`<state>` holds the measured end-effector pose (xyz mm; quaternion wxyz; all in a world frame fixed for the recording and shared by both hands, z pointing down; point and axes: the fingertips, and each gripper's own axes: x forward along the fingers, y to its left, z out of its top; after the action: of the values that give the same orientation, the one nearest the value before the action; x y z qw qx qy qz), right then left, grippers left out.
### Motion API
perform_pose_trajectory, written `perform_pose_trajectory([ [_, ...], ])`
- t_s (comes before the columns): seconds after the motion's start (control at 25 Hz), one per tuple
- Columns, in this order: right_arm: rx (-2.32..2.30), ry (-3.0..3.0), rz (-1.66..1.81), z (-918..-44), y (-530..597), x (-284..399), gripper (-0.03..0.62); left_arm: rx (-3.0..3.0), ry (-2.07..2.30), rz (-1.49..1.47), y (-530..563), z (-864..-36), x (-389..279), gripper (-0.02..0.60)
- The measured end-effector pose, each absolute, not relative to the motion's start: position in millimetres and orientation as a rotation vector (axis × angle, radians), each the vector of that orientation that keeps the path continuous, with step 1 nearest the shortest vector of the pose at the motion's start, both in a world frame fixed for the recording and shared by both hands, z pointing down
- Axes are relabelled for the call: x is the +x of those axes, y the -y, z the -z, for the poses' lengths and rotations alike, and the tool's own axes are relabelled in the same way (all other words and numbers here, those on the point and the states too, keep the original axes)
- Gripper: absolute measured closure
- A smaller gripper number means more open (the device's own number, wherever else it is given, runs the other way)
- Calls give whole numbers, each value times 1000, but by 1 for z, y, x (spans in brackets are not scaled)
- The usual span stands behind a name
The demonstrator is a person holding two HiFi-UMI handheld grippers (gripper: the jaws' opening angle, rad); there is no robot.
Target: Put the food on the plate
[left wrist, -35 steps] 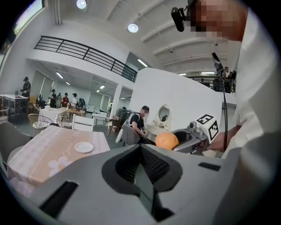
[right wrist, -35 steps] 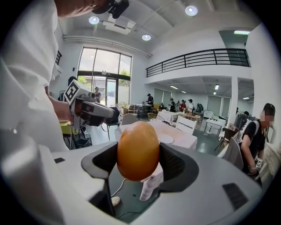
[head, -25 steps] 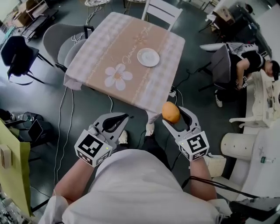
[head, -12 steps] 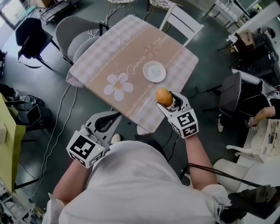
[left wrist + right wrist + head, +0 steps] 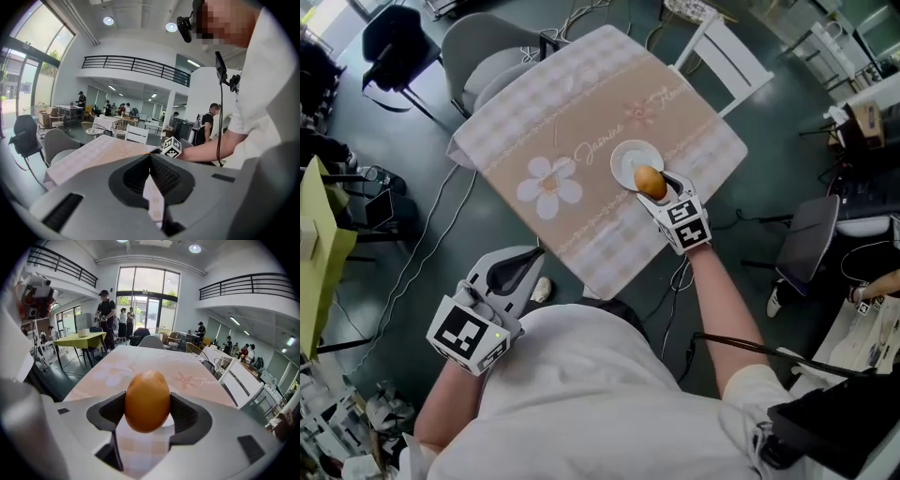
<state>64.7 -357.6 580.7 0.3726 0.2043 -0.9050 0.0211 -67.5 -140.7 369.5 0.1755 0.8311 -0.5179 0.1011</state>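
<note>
At the near edge of the plate (image 5: 624,156), the round orange food (image 5: 649,181) is pinched by the right gripper (image 5: 147,413). The left gripper (image 5: 514,272) is pressed shut on nothing. If let go too soon, the food could be sent rolling across the table (image 5: 562,122).

Dark grey floor (image 5: 769,202) surrounds a square table (image 5: 553,122) draped in a pink checked cloth with a daisy print. A white chair (image 5: 727,56) and grey chairs (image 5: 483,52) stand around it. Tall windows (image 5: 147,291) light white walls beneath a railed balcony (image 5: 136,66).
</note>
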Motion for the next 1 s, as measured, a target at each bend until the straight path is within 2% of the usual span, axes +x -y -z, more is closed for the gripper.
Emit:
perform_pose_trajectory([
  [0.4,422,2255,-47,-639,426,37,284,2152,1619,-315,135,-385,-76,572],
  [1.0,345,2279,-199,-666,430,31,284,2093,1624,-324,146,-393,-71,572],
])
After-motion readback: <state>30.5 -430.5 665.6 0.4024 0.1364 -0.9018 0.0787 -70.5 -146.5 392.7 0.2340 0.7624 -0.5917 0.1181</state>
